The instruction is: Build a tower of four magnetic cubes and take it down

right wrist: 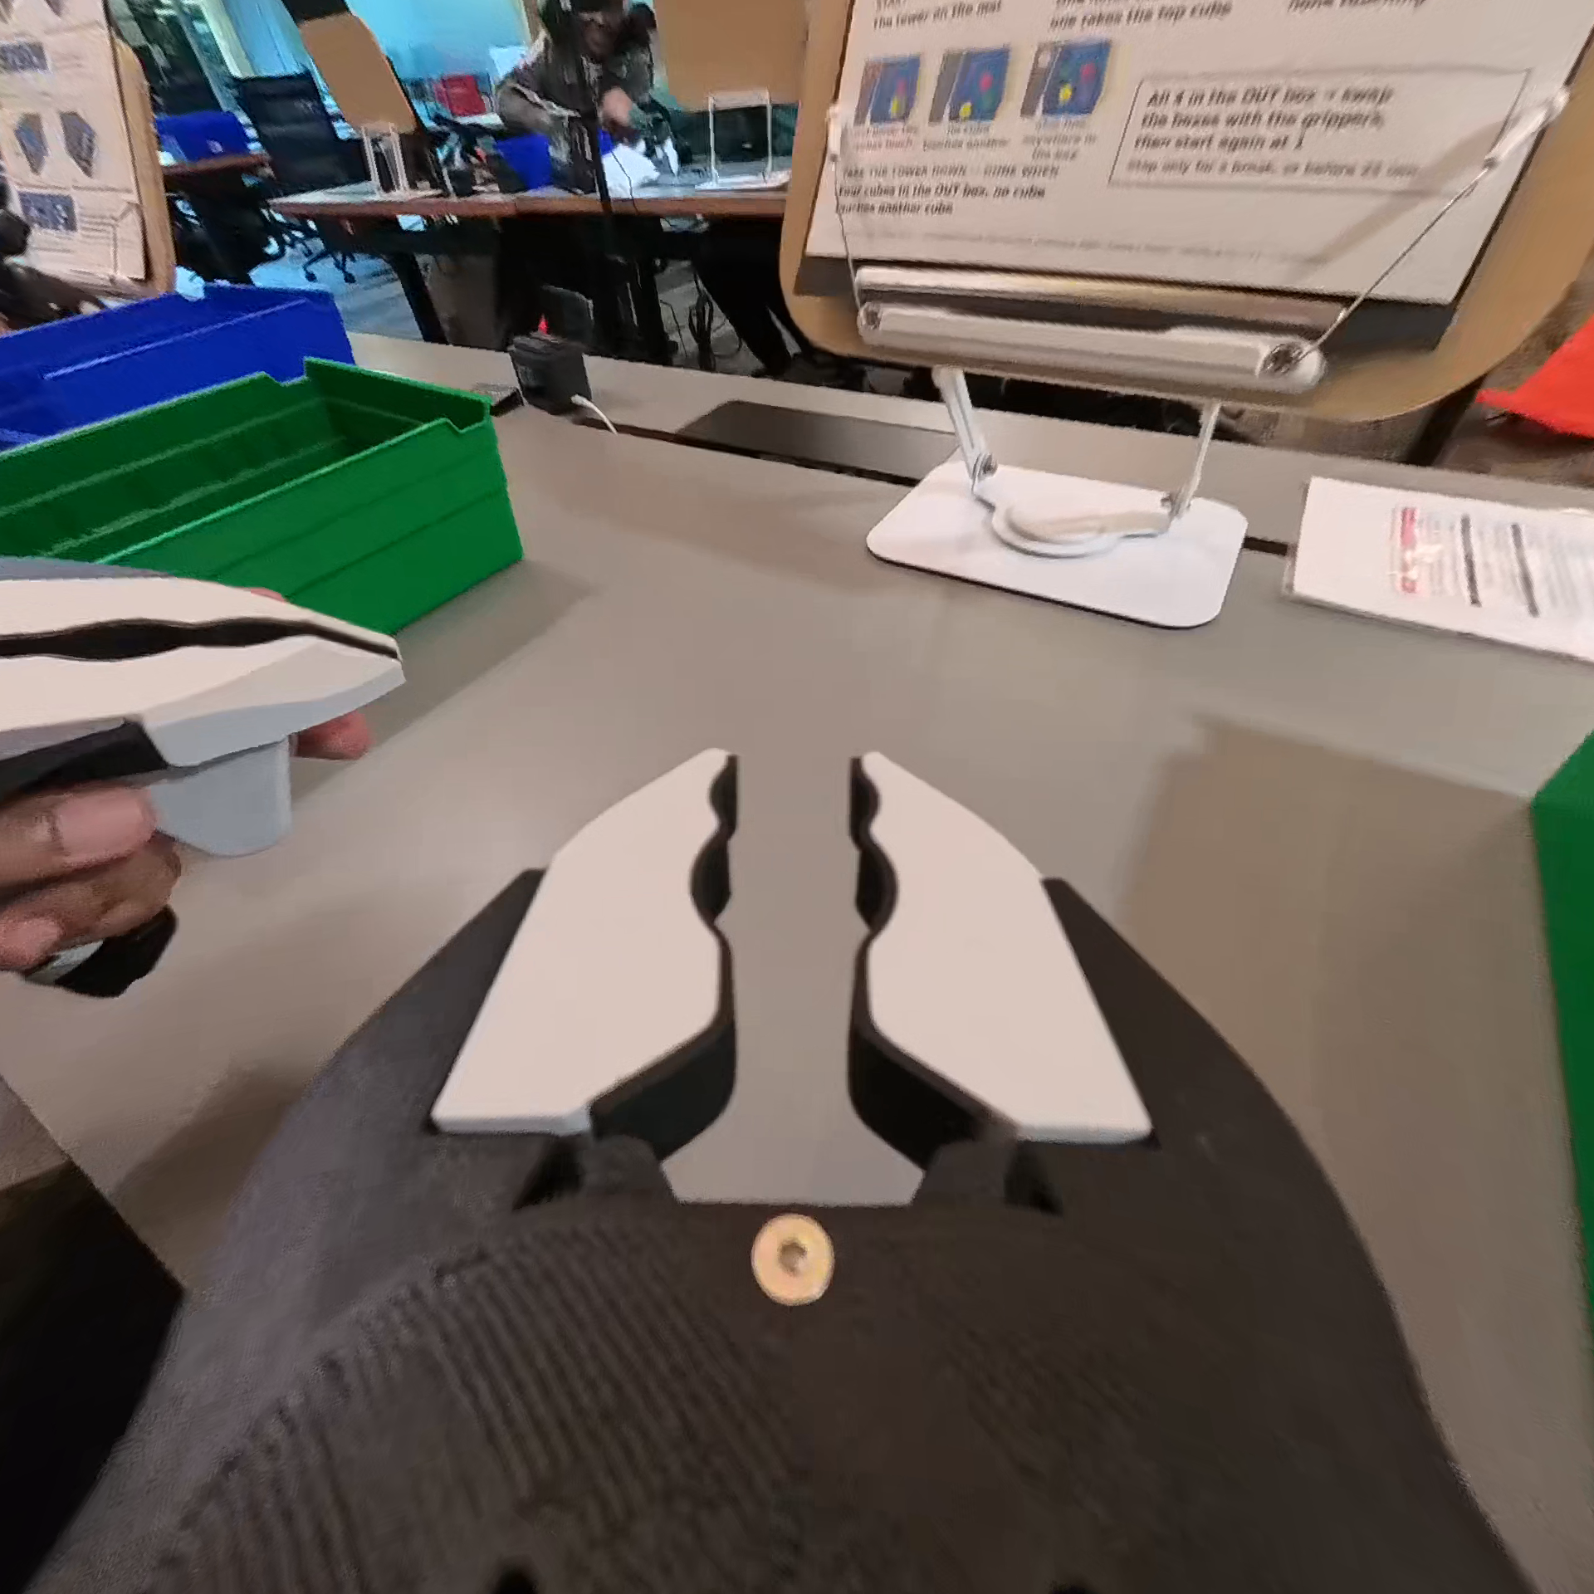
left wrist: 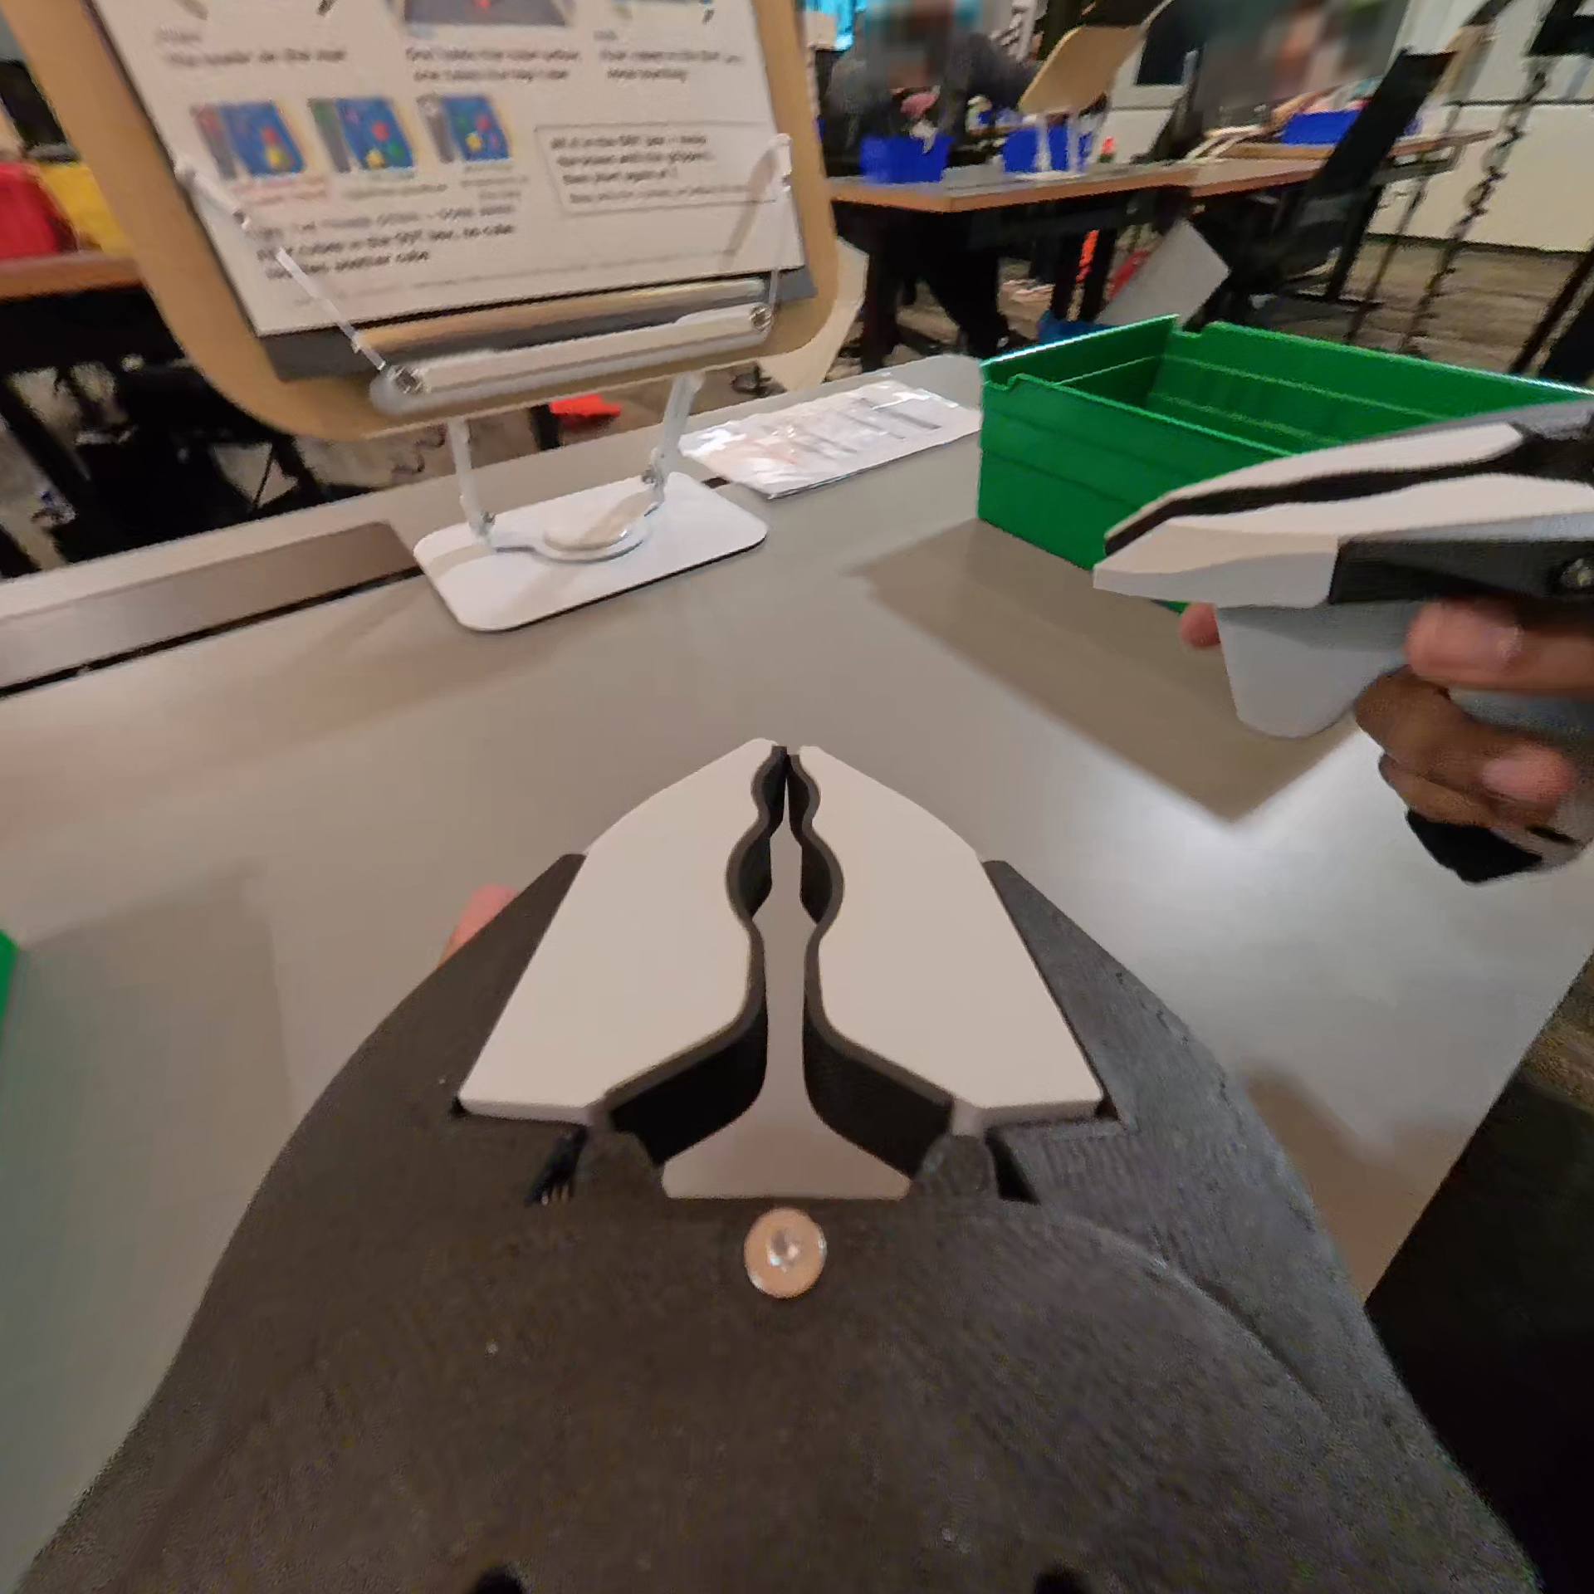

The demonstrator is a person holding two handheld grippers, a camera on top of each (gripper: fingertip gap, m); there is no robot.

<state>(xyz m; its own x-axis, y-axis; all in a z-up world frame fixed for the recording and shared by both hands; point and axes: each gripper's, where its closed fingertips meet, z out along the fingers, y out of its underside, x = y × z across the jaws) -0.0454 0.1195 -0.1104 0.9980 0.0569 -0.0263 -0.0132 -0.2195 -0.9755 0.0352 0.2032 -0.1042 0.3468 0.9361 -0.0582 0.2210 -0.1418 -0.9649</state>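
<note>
L tool (left wrist: pixel 787 759) closed, R tool (right wrist: pixel 793 768) parted; blue bin (right wrist: pixel 164 345) only in R view.

Left hand-held gripper (left wrist: pixel 787 752): matt grey plastic fingers, black body with rough layered 3D-print texture, shiny metal screw (left wrist: pixel 783 1252). Right hand-held gripper (right wrist: pixel 793 759): same matt grey, ribbed black print lines, brass-toned screw (right wrist: pixel 792 1259). Desk (left wrist: pixel 604 716): smooth grey laminate, soft sheen. Green bin (left wrist: pixel 1147 440): semi-gloss moulded plastic. Document stand (right wrist: pixel 1052 543): white painted metal base, brushed metal bar, matt tan board, paper sheet. Laminated sheet (right wrist: pixel 1458 565): glossy.
</note>
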